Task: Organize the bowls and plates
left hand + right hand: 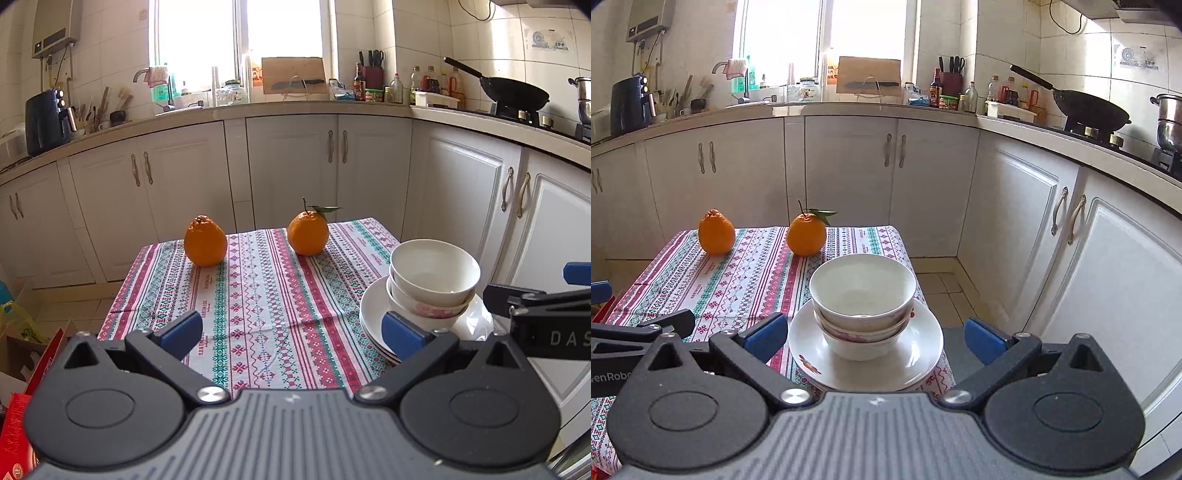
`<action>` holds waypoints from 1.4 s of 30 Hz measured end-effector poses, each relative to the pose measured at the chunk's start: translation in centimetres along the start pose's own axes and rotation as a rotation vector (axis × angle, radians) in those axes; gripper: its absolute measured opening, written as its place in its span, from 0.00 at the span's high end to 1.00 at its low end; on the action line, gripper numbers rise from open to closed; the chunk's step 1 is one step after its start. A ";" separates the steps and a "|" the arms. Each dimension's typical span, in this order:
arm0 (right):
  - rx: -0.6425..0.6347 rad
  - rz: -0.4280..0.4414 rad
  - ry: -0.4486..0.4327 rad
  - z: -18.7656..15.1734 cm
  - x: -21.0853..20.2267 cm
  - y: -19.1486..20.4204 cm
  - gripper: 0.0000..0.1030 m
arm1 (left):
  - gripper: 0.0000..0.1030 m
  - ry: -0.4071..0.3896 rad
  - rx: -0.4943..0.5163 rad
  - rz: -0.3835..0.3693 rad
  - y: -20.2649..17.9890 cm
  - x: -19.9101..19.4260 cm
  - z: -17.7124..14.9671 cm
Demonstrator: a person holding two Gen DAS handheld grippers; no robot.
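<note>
Both grippers (291,334) (873,338) wide; two bowls (862,295), two oranges (716,236).

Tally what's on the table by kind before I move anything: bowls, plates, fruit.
Bowls: 2, nested, a plain white bowl inside a floral bowl
Plates: at least 2, stacked under the bowls; rim edges suggest more, exact count unclear
Oranges: 2, a bare one and a leafy one
Total: at least 6

White bowls (862,295), orange fruit (716,232), red-green striped tablecloth (258,295), blue fingers (764,338)
</note>
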State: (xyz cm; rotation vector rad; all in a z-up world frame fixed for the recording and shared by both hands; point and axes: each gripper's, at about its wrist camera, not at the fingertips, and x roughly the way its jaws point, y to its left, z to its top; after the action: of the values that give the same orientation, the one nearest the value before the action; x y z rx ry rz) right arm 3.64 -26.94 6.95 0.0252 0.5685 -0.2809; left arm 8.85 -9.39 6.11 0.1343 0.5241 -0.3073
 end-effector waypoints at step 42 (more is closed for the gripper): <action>-0.011 -0.003 -0.006 0.2 -0.1 0.3 0.00 | 0.01 0.012 -0.006 0.019 -0.2 0.1 0.2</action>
State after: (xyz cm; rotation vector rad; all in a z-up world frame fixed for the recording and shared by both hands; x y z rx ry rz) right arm 3.78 -26.70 7.15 0.0129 0.5641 -0.2810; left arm 8.91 -9.65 6.19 0.1356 0.5349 -0.2869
